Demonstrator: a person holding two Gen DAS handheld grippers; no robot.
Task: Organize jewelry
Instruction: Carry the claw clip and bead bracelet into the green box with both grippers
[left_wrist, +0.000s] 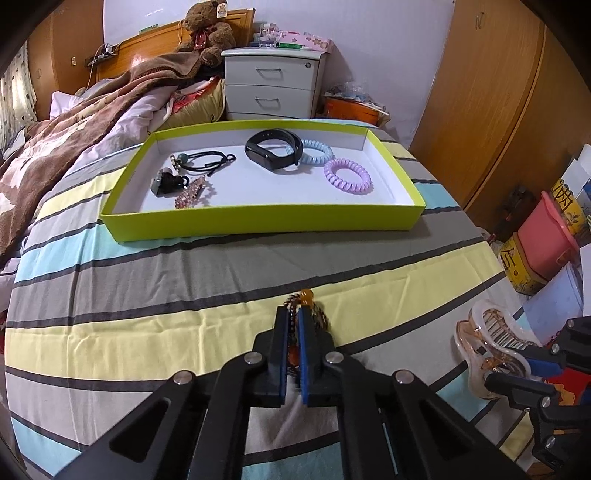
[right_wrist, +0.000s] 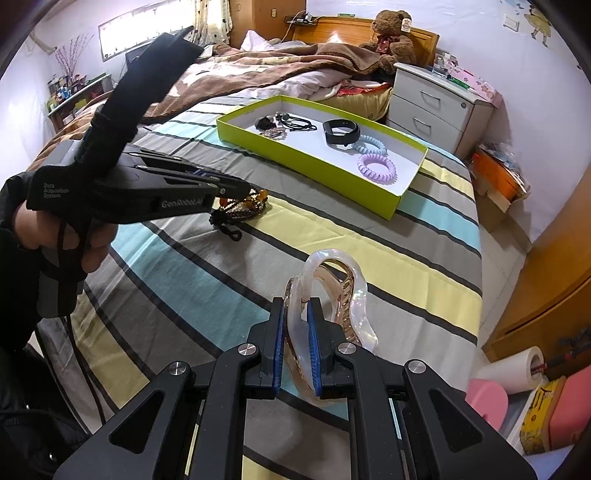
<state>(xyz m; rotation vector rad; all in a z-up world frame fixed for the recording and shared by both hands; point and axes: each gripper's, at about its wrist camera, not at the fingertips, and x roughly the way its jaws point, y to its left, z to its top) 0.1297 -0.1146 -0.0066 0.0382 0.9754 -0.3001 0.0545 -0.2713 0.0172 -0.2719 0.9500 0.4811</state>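
Observation:
My left gripper is shut on a brown and amber beaded bracelet, held low over the striped bedspread; it also shows in the right wrist view. My right gripper is shut on a clear pinkish hair claw clip, which shows at the right edge of the left wrist view. A lime-green tray lies farther up the bed. It holds a black smart band, a blue coil hair tie, a purple coil hair tie, black hair ties and a pink rhinestone clip.
A brown blanket and a teddy bear lie at the head of the bed. A white nightstand stands beyond the tray. Wooden wardrobe doors and boxes are off the bed's right edge.

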